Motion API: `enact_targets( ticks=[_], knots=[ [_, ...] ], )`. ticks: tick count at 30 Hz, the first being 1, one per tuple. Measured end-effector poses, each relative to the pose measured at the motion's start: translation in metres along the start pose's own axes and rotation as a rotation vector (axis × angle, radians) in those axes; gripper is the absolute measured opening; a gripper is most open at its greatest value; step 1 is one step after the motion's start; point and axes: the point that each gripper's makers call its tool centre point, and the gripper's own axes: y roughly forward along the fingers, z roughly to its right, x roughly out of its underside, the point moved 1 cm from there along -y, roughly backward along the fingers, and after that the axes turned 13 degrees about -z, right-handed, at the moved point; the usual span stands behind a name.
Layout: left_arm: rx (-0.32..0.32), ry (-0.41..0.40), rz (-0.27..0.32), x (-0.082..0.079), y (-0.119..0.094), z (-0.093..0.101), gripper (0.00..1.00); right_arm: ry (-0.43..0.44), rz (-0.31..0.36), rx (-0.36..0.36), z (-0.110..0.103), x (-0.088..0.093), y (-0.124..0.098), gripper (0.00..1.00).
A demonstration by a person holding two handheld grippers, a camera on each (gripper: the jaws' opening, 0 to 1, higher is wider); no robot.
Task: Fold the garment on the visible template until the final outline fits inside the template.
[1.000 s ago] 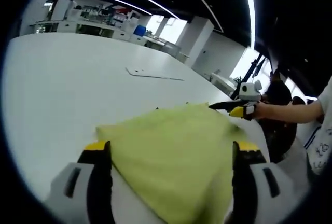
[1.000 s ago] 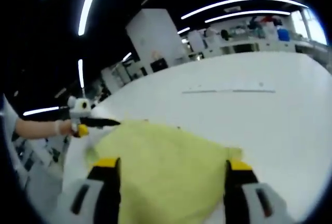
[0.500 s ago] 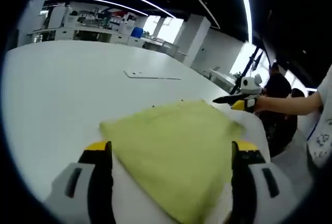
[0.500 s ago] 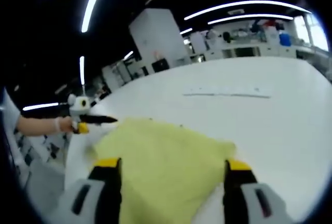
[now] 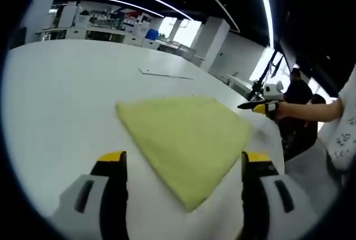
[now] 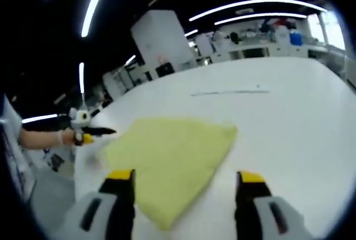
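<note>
Yellow garment (image 5: 186, 140) lying folded, flat on white table (image 5: 61, 101), at 12 o'clock from left gripper (image 5: 181, 173). Right gripper (image 6: 183, 187) hovering too. Both jaw pairs gaping, gripping nothing. Risk: template outline unclear; careless regrab dragging folds loose.

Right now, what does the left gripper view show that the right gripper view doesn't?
Left gripper view: the right gripper entering from the right, held in the person's right hand, with a white sleeve and a dark-clothed person behind.

Right gripper view: the left gripper entering from the left, held in the person's left hand.

Shared: the folded yellow-green garment lying flat on the white table, a thin flat sheet beyond it, and each view's own jaws open, holding nothing.
</note>
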Motion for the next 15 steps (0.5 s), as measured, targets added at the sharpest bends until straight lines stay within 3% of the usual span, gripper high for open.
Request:
enact_targets(
  ticks=[5, 9, 15],
  knots=[
    [0.004, -0.002, -0.011, 0.014, -0.012, 0.019, 0.72, 0.013, 0.000, 0.000, -0.009, 0.014, -0.009, 0.67],
    [0.001, 0.000, -0.014, 0.023, -0.023, 0.016, 0.65, 0.028, 0.005, -0.002, -0.013, 0.022, -0.014, 0.64],
    [-0.012, -0.013, -0.054, 0.040, -0.026, 0.025, 0.52, 0.041, -0.004, -0.013, -0.019, 0.036, -0.018, 0.60]
  ],
)
